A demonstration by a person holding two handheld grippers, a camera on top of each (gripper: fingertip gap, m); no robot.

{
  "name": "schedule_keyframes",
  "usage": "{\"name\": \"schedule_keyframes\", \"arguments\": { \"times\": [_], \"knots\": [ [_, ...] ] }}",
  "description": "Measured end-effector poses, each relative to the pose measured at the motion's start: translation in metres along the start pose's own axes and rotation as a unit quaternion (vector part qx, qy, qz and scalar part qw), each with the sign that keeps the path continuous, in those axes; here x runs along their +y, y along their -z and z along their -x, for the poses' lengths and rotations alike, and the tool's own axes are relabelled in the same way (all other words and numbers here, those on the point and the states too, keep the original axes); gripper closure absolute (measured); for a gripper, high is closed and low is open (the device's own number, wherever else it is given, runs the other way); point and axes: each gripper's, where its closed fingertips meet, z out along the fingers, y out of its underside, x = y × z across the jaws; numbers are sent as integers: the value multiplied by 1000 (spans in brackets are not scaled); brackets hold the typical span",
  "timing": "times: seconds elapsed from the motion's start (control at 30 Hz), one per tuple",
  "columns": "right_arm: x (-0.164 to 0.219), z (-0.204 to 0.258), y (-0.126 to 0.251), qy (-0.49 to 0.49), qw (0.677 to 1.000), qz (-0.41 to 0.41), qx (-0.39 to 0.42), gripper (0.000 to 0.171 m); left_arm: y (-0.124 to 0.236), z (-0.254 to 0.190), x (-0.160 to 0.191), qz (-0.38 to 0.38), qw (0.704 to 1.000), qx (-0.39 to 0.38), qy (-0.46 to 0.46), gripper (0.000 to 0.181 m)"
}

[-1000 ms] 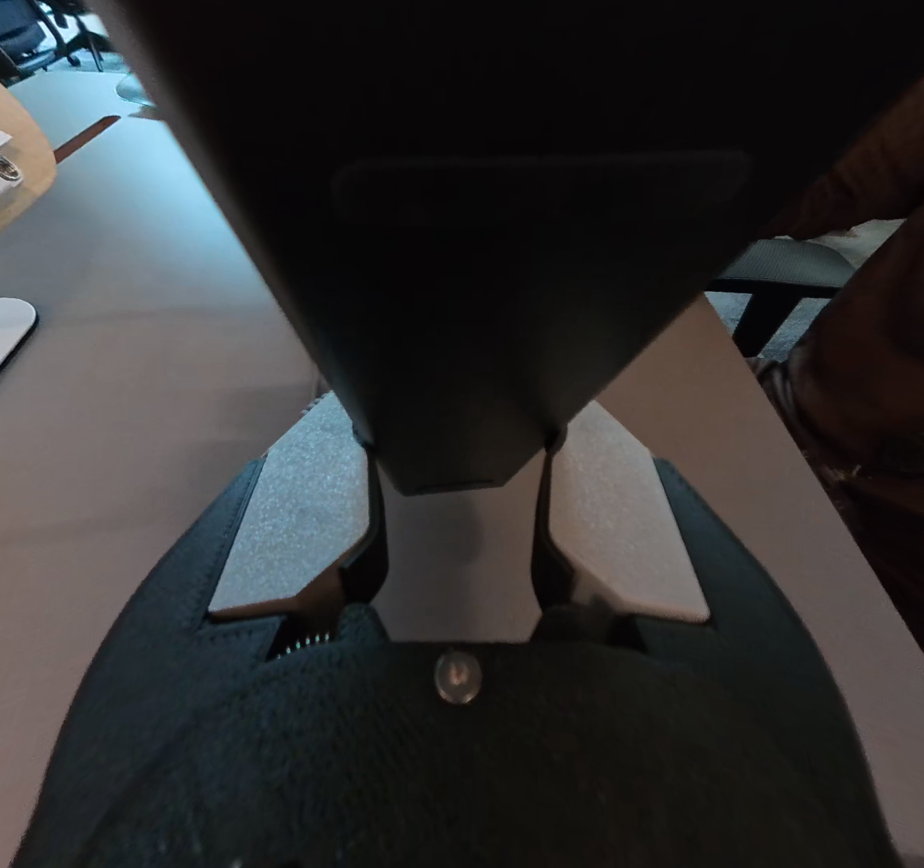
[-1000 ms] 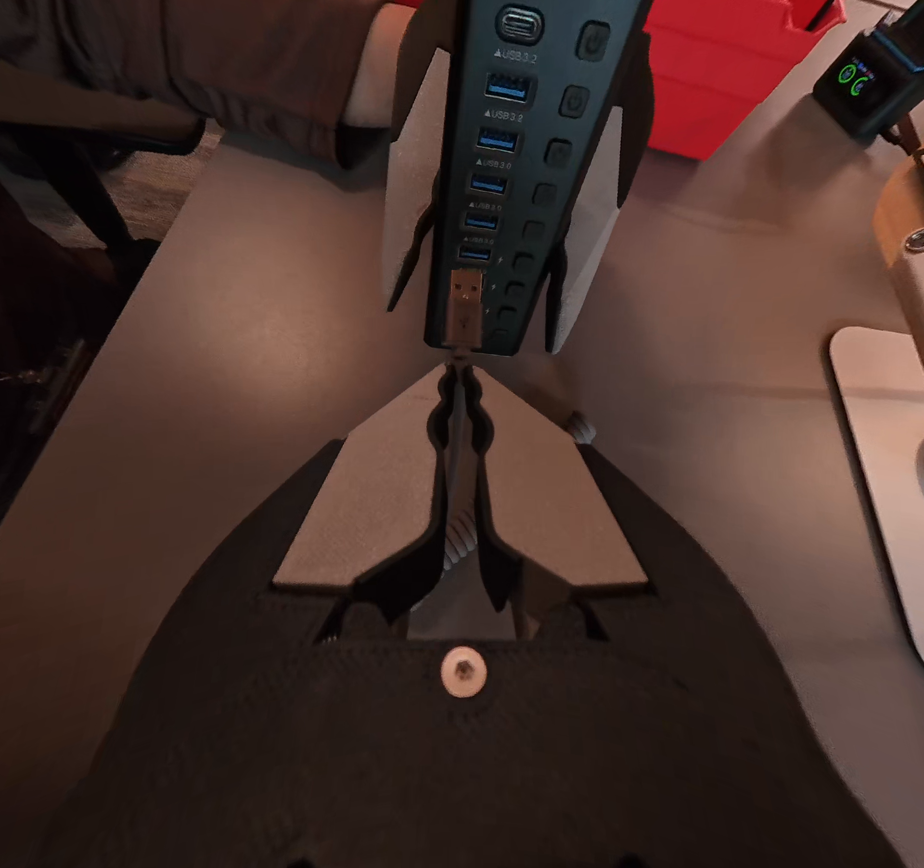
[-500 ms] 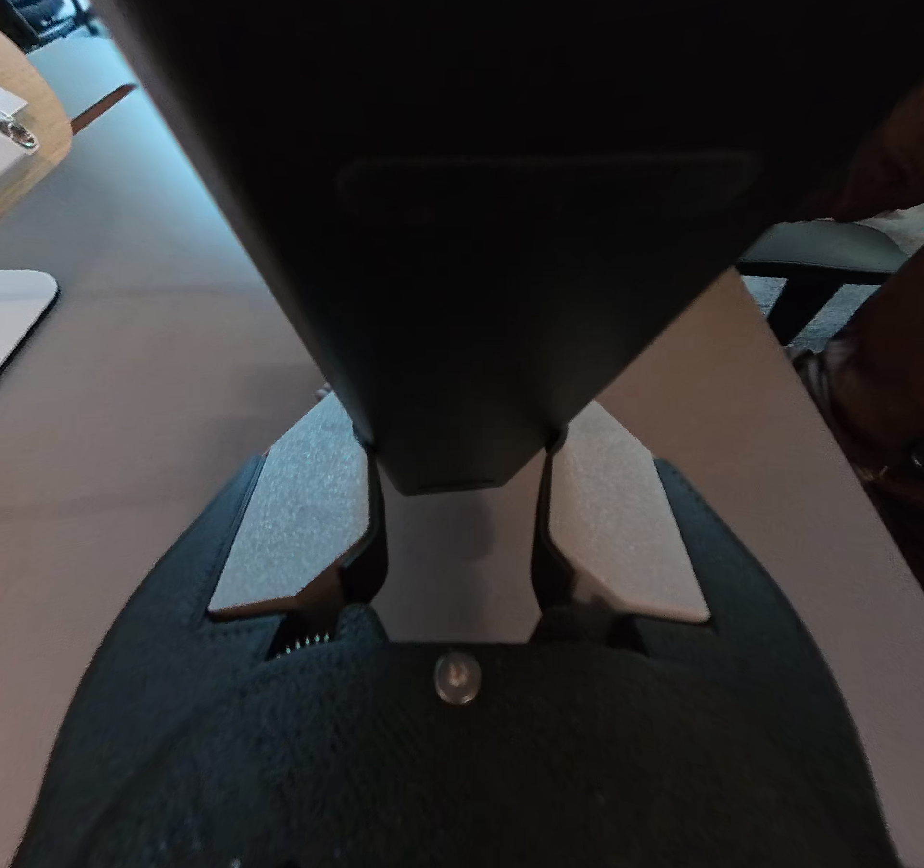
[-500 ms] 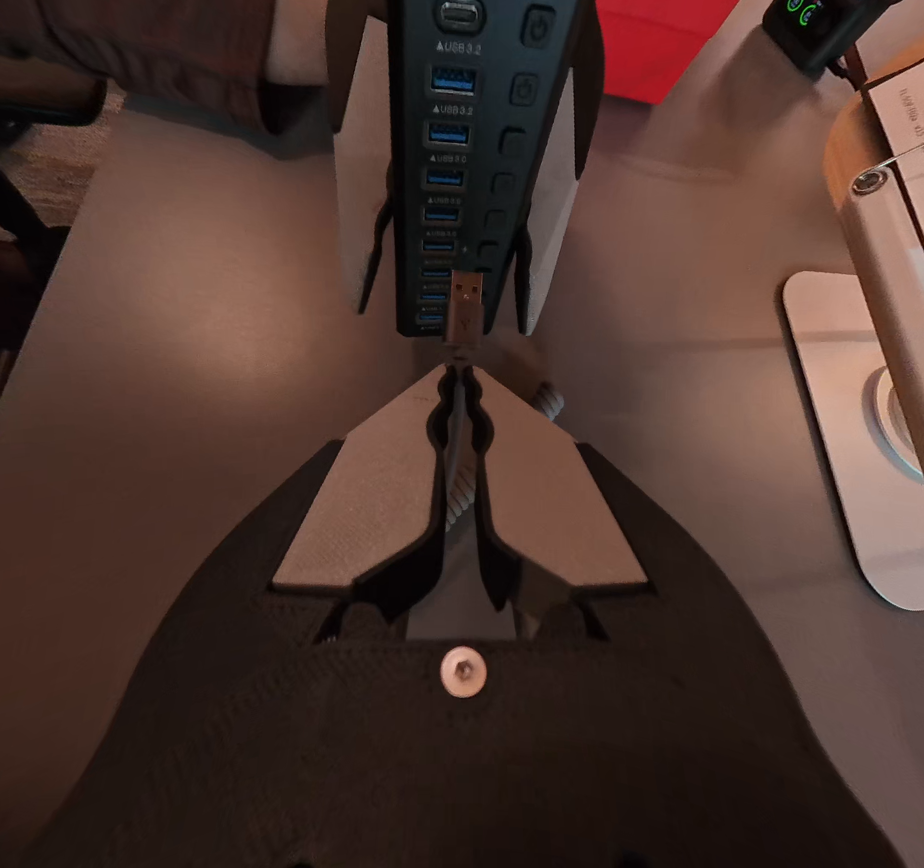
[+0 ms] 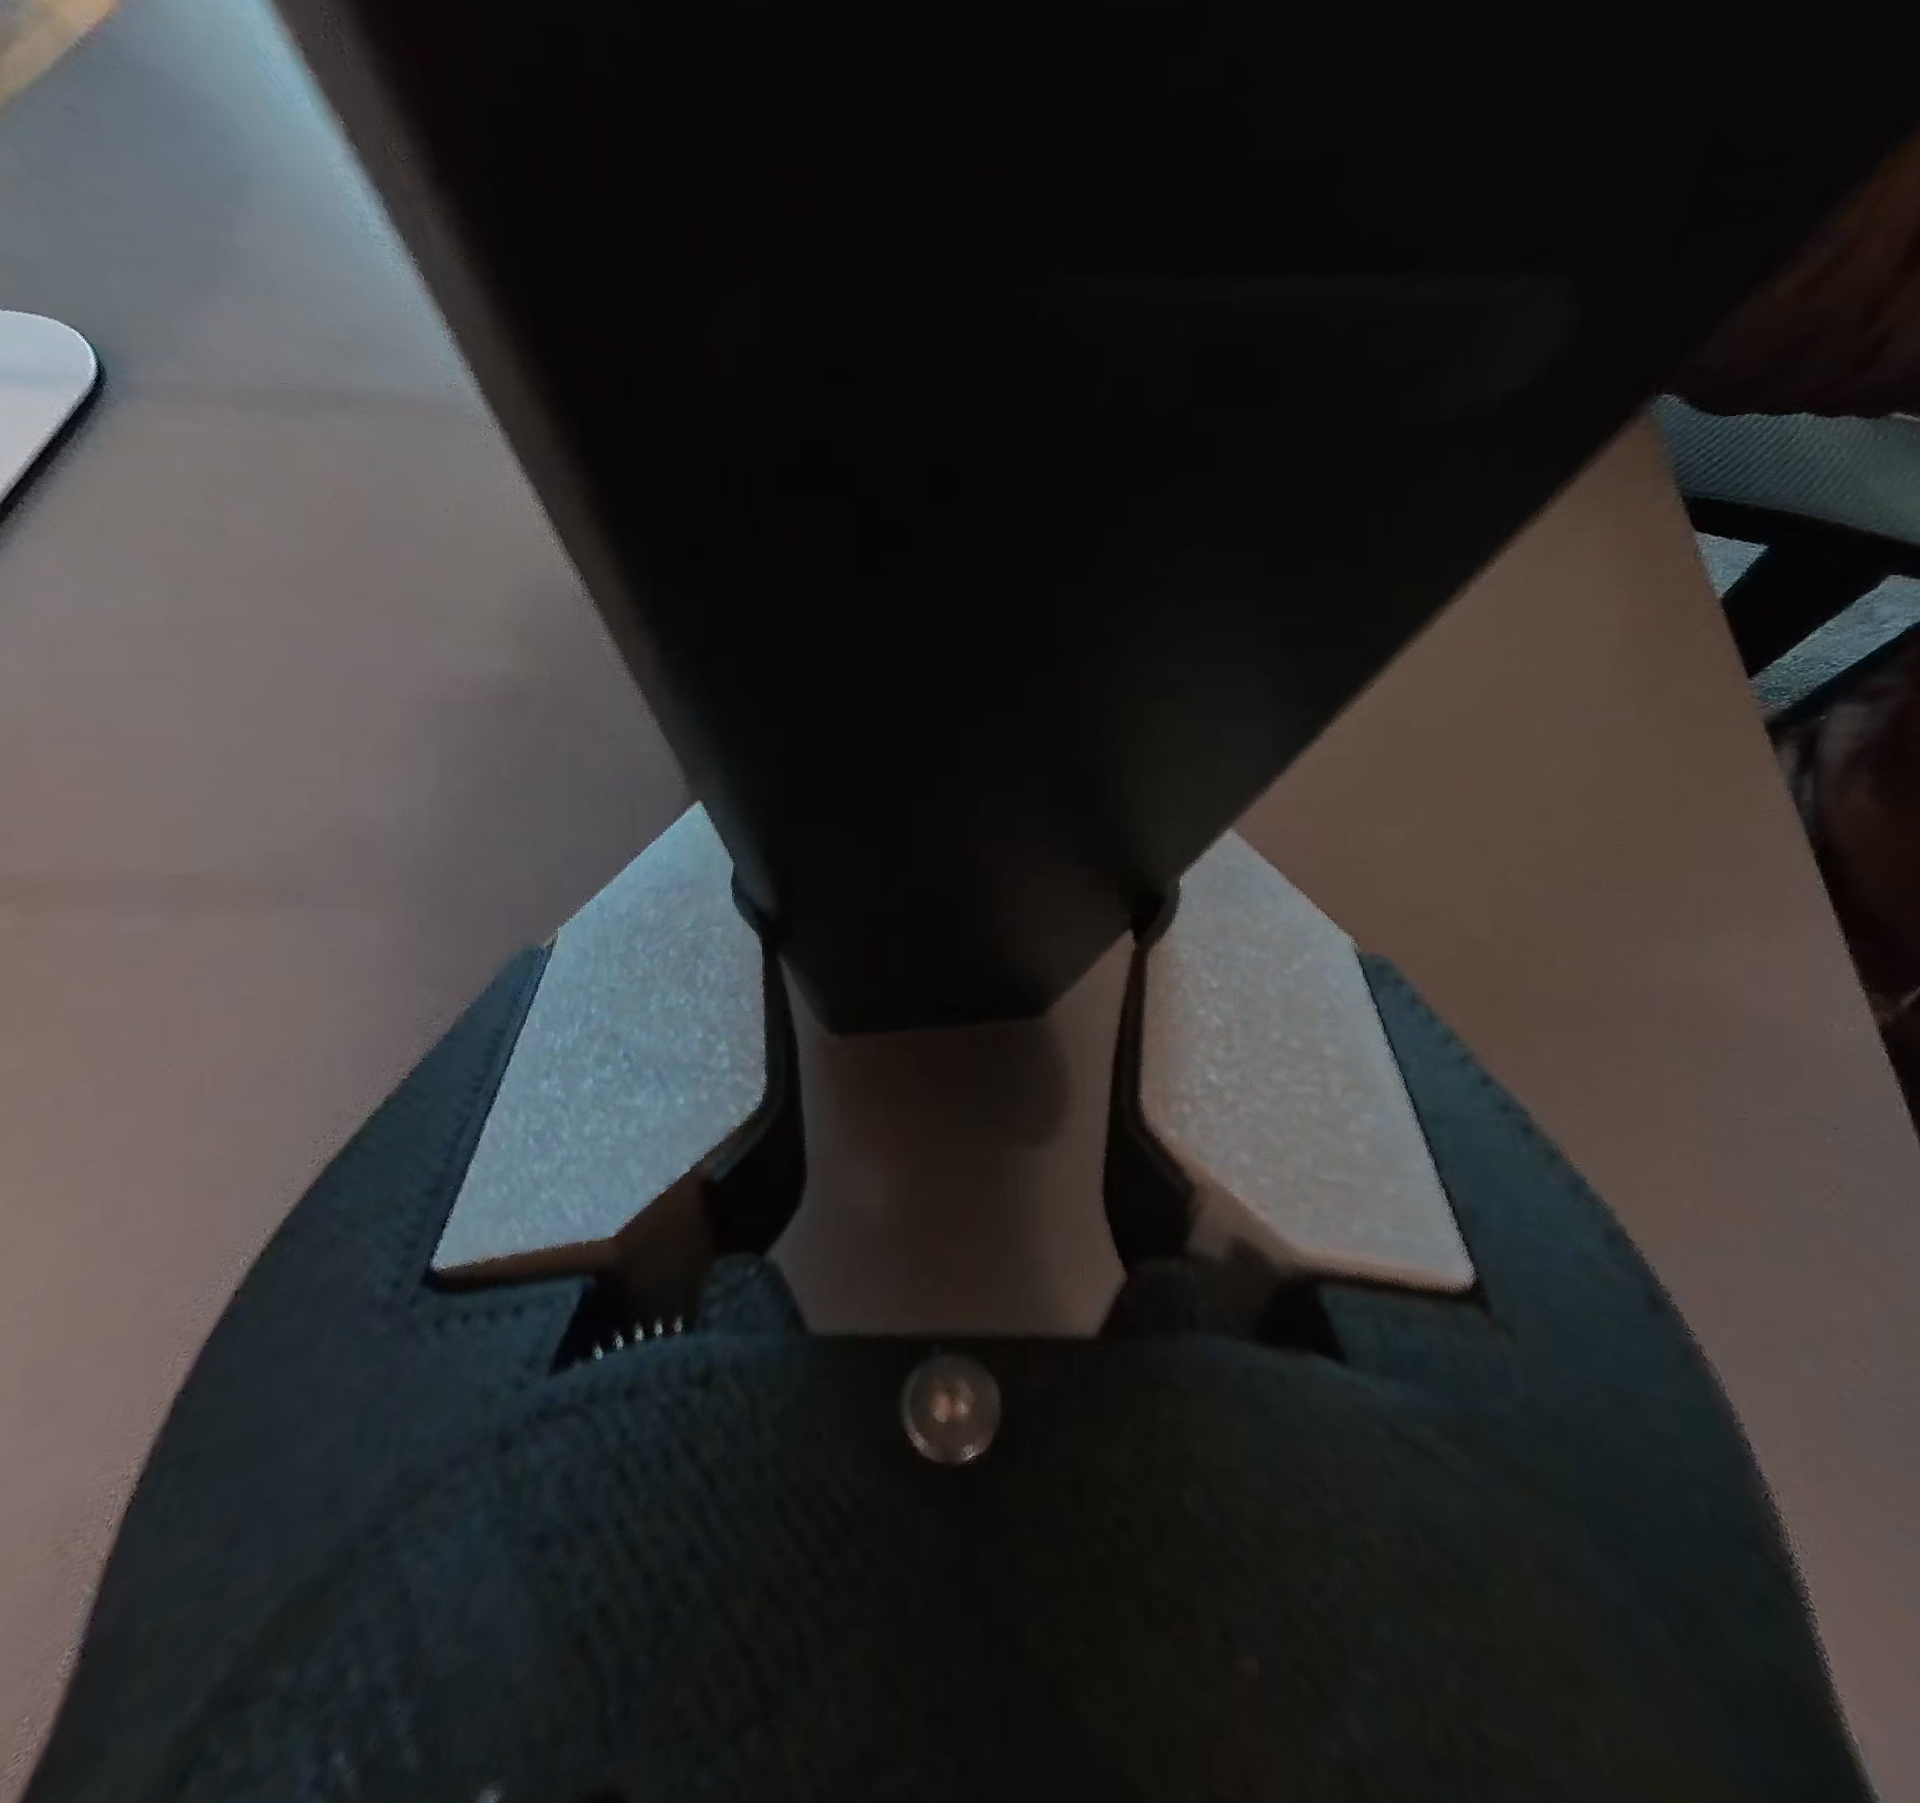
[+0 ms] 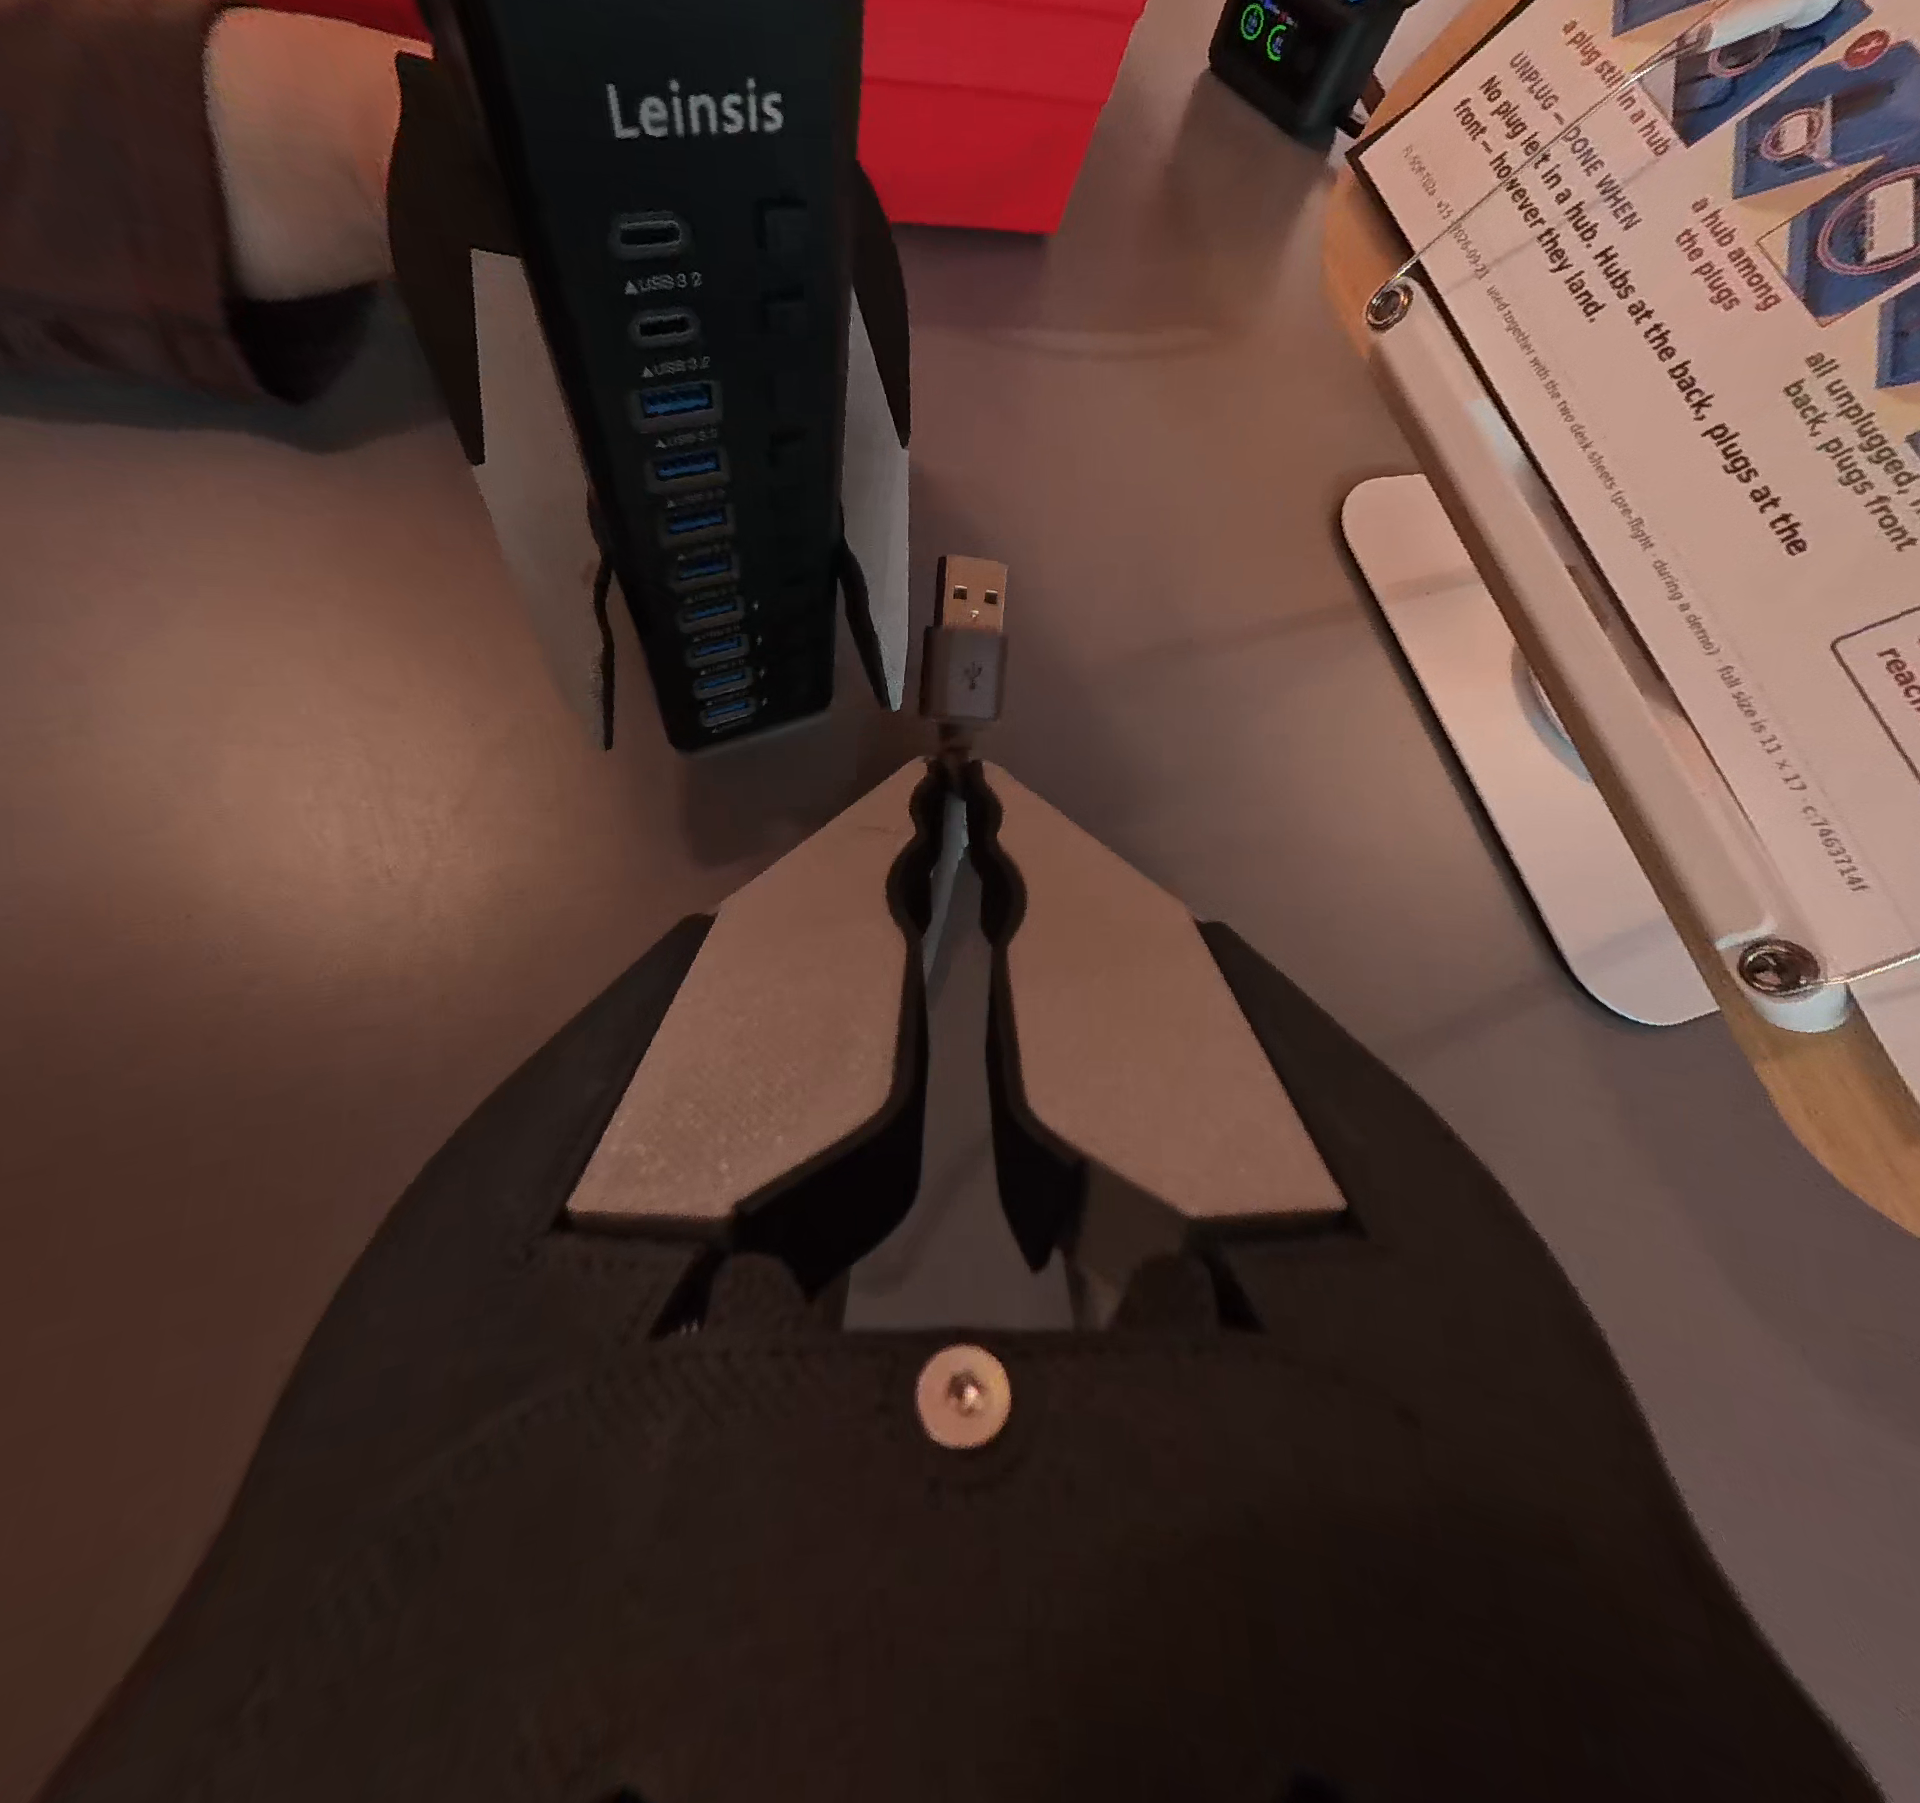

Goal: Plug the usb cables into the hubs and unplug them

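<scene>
Left tongs [image 5: 951, 906] clamped on the black hub [image 6: 686, 382], holding it up off the table [image 6: 260, 818]. Right tongs [image 6: 954, 777] pinched on the usb cable [image 6: 968, 657], plug free just right of the ports: square it, then push straight.

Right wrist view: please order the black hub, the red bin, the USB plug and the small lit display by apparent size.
1. black hub
2. red bin, cropped, so unsure against the hub
3. small lit display
4. USB plug, nearer the camera, so similar
</scene>
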Motion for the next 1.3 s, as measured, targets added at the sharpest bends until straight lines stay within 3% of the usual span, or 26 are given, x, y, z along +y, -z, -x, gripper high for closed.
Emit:
{"name": "schedule_keyframes", "arguments": {
  "times": [0.3,0.57,0.7,0.9,1.03,1.13,1.3],
  "knots": [
    [5,-15,3,-49,999,-1,16,171,-3,-2,0,4,1000,-1,-1,113],
    [4,-30,11,-92,995,-15,44,171,13,9,-15,-42,998,-28,24,86],
    [-3,-37,23,-120,990,-44,54,171,35,18,-25,-57,994,-92,20,82],
    [-27,-45,44,-121,982,-114,91,171,88,15,-38,-139,969,-196,61,81],
    [-40,-48,59,-103,976,-147,123,171,124,0,-48,-150,949,-236,148,100],
    [-49,-51,74,-85,969,-166,162,171,150,-19,-83,-156,940,-251,169,122],
    [-67,-47,95,-45,955,-195,218,171,137,-55,-154,-103,970,-179,130,140]
  ]
}}
